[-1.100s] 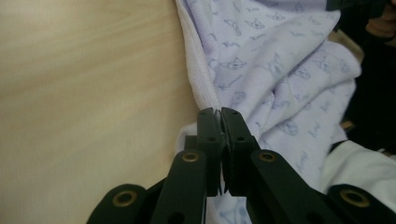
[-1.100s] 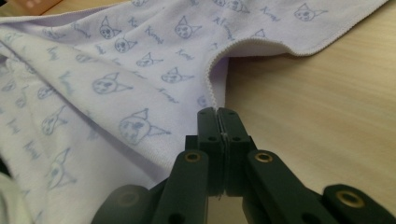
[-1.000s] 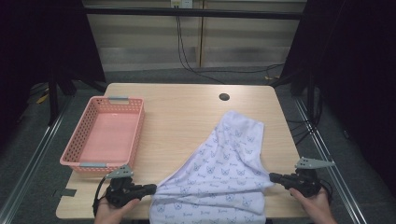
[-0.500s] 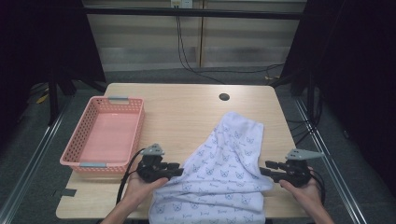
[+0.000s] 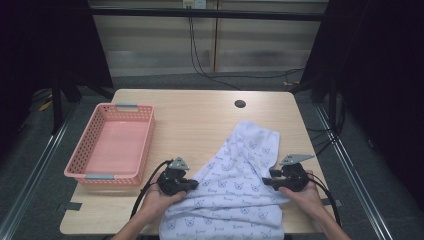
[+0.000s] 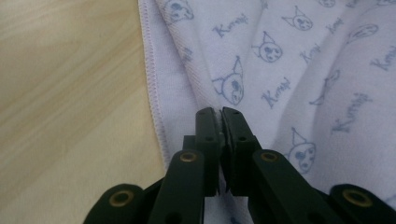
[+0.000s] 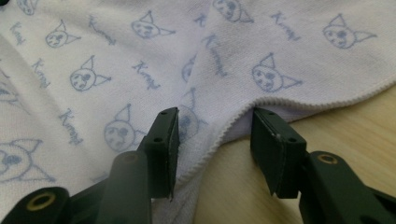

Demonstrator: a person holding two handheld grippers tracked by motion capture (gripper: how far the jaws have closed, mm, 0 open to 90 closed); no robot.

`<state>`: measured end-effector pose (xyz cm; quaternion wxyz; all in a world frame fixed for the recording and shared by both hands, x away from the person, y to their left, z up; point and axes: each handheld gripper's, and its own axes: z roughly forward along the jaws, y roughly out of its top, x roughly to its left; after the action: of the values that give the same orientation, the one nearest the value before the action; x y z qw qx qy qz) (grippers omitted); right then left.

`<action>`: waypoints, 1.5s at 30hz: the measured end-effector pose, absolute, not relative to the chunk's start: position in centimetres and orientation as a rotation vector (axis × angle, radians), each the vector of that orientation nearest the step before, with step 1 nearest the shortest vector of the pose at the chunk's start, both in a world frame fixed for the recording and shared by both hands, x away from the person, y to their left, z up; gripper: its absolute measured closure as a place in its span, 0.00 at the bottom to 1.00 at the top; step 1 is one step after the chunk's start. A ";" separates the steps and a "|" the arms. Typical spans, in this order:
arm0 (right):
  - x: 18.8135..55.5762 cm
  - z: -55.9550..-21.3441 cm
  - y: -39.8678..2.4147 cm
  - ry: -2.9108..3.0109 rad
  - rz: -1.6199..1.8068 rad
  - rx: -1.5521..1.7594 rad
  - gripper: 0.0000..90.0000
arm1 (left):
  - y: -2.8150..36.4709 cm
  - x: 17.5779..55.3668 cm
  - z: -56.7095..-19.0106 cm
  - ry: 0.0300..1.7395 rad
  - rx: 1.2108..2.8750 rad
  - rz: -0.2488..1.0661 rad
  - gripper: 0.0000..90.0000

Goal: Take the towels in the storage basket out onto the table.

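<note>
My left gripper [image 6: 219, 114] has its jaws pinched tight on the cloth [image 5: 235, 190], just inside its stitched edge. My right gripper [image 7: 215, 126] has just been opening; the hem lies loose between its parted jaws, unpressed. Beyond both, the cloth spreads up the table [image 5: 200, 115]; the pink basket [image 5: 80, 165] sits well left.

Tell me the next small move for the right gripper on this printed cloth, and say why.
Probably close the right gripper on the cloth. Its fingers have just been opening and stand apart, with the cloth's hemmed edge lying between them, unpinched. The left gripper is already shut on the opposite edge, so a second grip would let both hands lift or fold it.
</note>
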<state>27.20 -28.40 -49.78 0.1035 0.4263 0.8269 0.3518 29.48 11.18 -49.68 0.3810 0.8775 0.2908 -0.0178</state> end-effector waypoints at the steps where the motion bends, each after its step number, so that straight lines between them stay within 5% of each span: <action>1: 27.2 -49.8 -28.4 2.439 1.038 1.258 0.58 | 11.2 29.5 -49.7 0.742 2.240 -0.045 0.97; 8: 27.9 -50.0 -26.4 2.471 1.082 1.196 0.55 | 14.6 26.5 -49.6 0.829 2.206 -0.139 0.97; 12: 27.9 -49.8 -24.0 2.511 1.094 1.117 0.90 | 15.3 24.7 -49.6 0.804 2.207 -0.176 0.96; 15: 27.2 -49.4 -23.9 2.519 1.108 1.149 0.96 | 15.5 24.0 -49.3 0.778 2.194 -0.181 0.95; 22: 24.3 -49.0 -27.7 2.470 1.115 1.320 0.95 | 14.8 25.5 -48.1 0.762 2.127 -0.133 0.75; 25: 23.4 -49.0 -28.9 2.460 1.085 1.343 0.86 | 12.8 28.4 -47.3 0.773 2.092 -0.060 0.70; 27: 23.4 -49.0 -29.8 2.421 1.112 1.375 0.72 | 11.6 30.2 -47.5 0.781 2.093 -0.043 0.69; 35: 24.5 -48.4 -30.7 2.316 1.186 1.383 0.66 | 7.7 36.2 -49.7 0.869 2.084 -0.062 0.52; 39: 24.6 -48.4 -30.4 2.325 1.184 1.376 0.65 | 6.3 36.2 -50.3 0.829 2.136 -0.087 0.58; 40: 24.6 -48.4 -30.4 2.325 1.184 1.376 0.65 | 6.3 36.2 -50.3 0.829 2.136 -0.087 0.69; 41: 24.5 -48.3 -30.4 2.328 1.188 1.372 0.65 | 6.1 36.0 -50.3 0.810 2.152 -0.067 0.69; 42: 24.5 -48.2 -30.4 2.325 1.199 1.370 0.65 | 6.0 35.8 -50.2 0.794 2.150 -0.070 0.88; 45: 24.5 -48.2 -30.4 2.321 1.199 1.365 0.65 | 6.3 35.4 -49.3 0.777 2.115 -0.025 0.94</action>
<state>24.54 -30.38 -48.17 0.0967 0.4609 0.7837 0.4050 35.42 6.25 -49.25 0.4297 0.8475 0.3114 -0.0099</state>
